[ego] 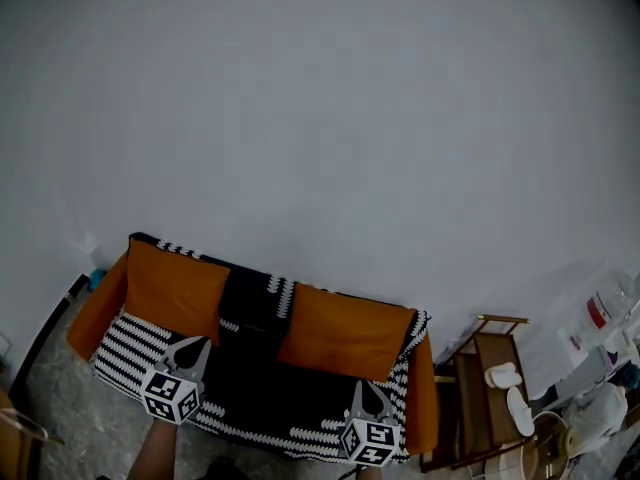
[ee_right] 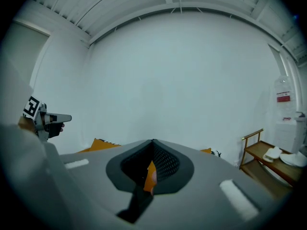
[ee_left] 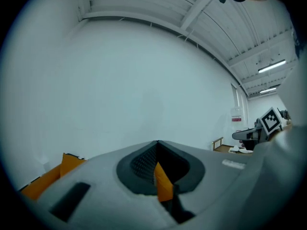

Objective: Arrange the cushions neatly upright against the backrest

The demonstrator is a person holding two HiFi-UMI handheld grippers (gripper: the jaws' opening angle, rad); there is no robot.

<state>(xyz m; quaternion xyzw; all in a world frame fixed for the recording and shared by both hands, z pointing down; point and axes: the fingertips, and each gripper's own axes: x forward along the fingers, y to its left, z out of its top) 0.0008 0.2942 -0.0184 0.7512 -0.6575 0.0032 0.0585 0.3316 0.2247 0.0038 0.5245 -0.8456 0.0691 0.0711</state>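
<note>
While both grippers hung low in front of the sofa (ego: 92,320), neither one had hold of anything; over on the left, the left cushion (ego: 176,289) stood upright against the backrest (ego: 254,300), tucked in beside the orange armrest; the left gripper (ego: 199,343) sat just below that cushion's bottom edge in the head view, jaws clenched together and empty, with only a thin sliver of orange showing through the slit in its own view; a black-and-white patterned throw (ego: 250,393) covered the seat and ran up the back between the two cushions; the right cushion (ego: 346,330) was also upright against the backrest, leaning a touch wider and reaching nearly to the right armrest; the right gripper (ego: 367,385) pointed at the seat just below it, jaws pressed shut too, nothing pinched between them; further right, well apart from the sofa, a wooden shelf (ego: 497,320) held a pair of white slippers (ego: 503,375); a plain white wall (ego: 320,118) filled everything behind.
</note>
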